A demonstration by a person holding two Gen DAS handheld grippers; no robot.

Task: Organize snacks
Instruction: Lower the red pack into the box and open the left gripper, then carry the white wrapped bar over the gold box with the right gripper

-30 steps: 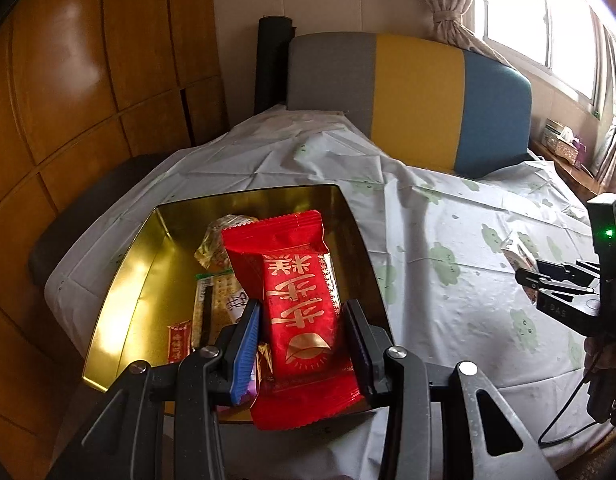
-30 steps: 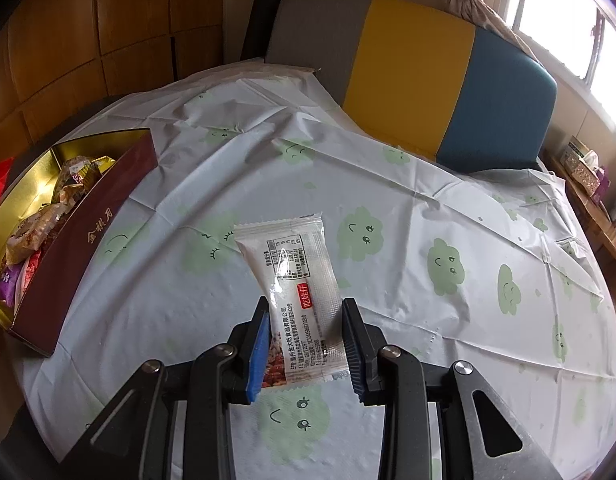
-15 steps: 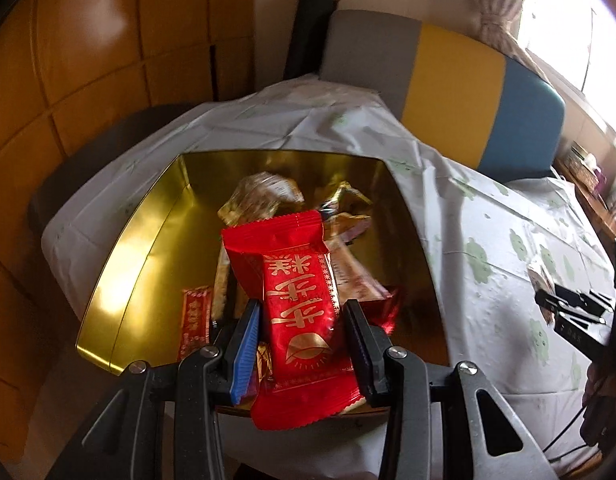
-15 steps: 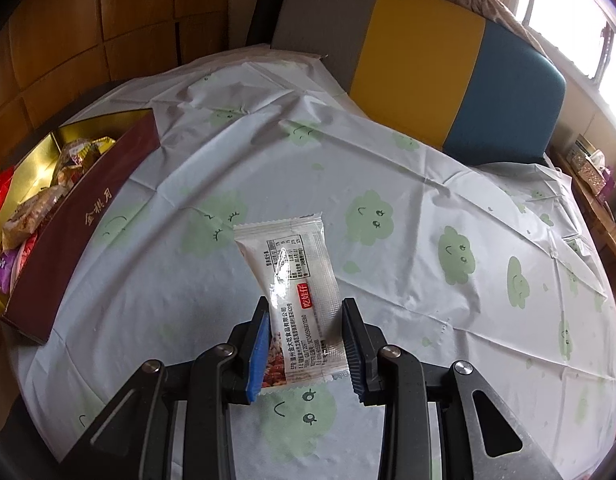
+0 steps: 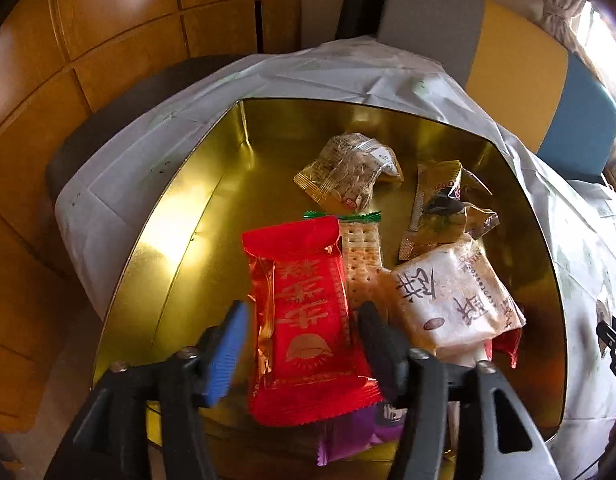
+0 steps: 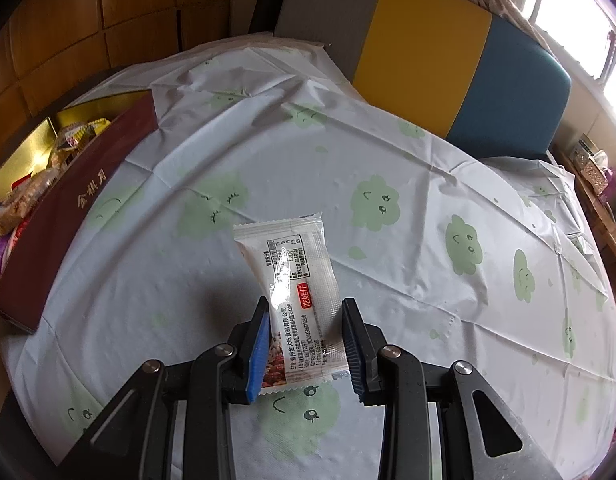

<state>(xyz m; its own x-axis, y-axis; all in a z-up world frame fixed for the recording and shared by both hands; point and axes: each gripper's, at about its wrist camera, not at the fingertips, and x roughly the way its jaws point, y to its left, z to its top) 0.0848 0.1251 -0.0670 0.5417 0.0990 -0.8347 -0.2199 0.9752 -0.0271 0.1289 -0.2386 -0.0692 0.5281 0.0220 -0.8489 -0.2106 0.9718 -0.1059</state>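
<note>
On the cloud-print cloth of the worktop sits a gold tin. Above it the left claw has just been opening, its pads clear of the red snack packet between them. The right claw is clamped on a white snack packet over the cloth.

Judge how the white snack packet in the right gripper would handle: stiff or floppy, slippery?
The white snack packet stands out from the right gripper without drooping, so probably fairly stiff and light. Its glossy film looks slippery; the crimped ends may give the fingers better purchase.
</note>
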